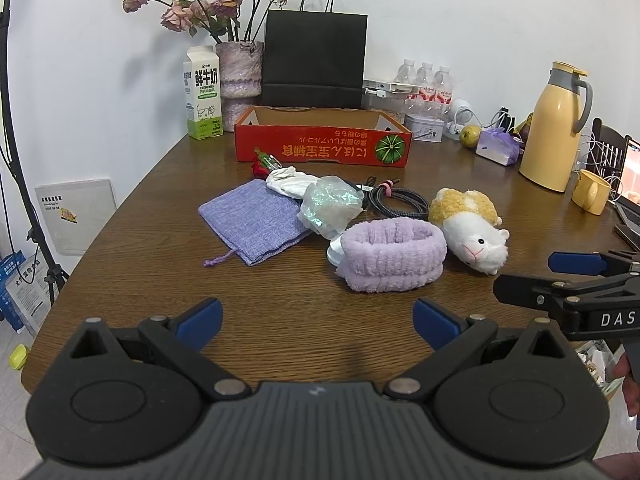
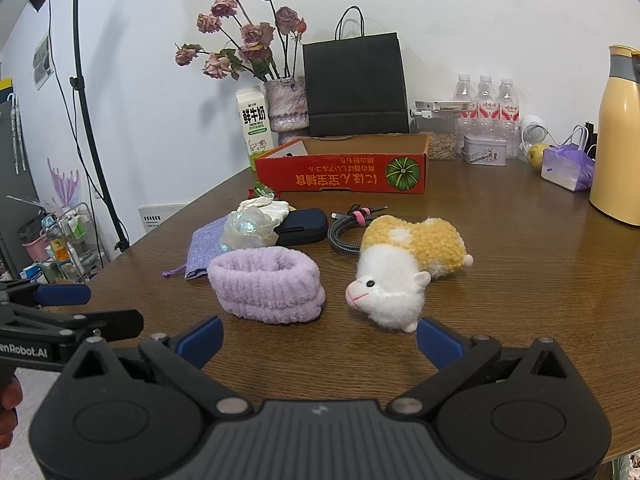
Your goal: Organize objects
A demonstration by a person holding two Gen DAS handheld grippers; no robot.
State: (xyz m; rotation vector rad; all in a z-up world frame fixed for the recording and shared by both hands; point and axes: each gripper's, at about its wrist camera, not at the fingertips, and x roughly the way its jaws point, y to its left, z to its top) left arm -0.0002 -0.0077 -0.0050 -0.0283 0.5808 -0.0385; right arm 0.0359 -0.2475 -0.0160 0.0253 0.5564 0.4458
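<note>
Left wrist view looks out over a broad wooden table (image 1: 160, 208), and the left gripper (image 1: 318, 322) hangs low above its near edge with both blue-padded jaws spread wide and nothing between them. Largest of the things ahead is the red cardboard box (image 1: 320, 148), well beyond the jaws and straight on, open-topped, near the back of the table. Nearer, ahead and left of the jaws, lies a flat purple cloth pouch (image 1: 252, 220); a crumpled clear wrapper (image 1: 330, 208) overlaps its far right corner, with a white cloth (image 1: 290, 182) just behind that. Ahead and slightly right of the jaws sits a fluffy purple headband (image 1: 394, 258), the closest piece to them though still apart. Further right, beside it, a plush animal (image 1: 472, 228), yellow-backed and white-faced, lies on its side. Behind the headband and the plush lies a coiled dark cable (image 1: 396, 200). The right gripper (image 1: 528, 276) pokes in from the right edge at about the plush's level. From the right wrist view, that right gripper (image 2: 320, 340) is likewise gaping wide and empty; the headband (image 2: 266, 284) lies just ahead between the jaws, toward the left one, and the plush (image 2: 404, 272) lies just in front of the right pad, so near that I cannot tell whether they touch. A dark case (image 2: 302, 220) shows behind the wrapper.
</note>
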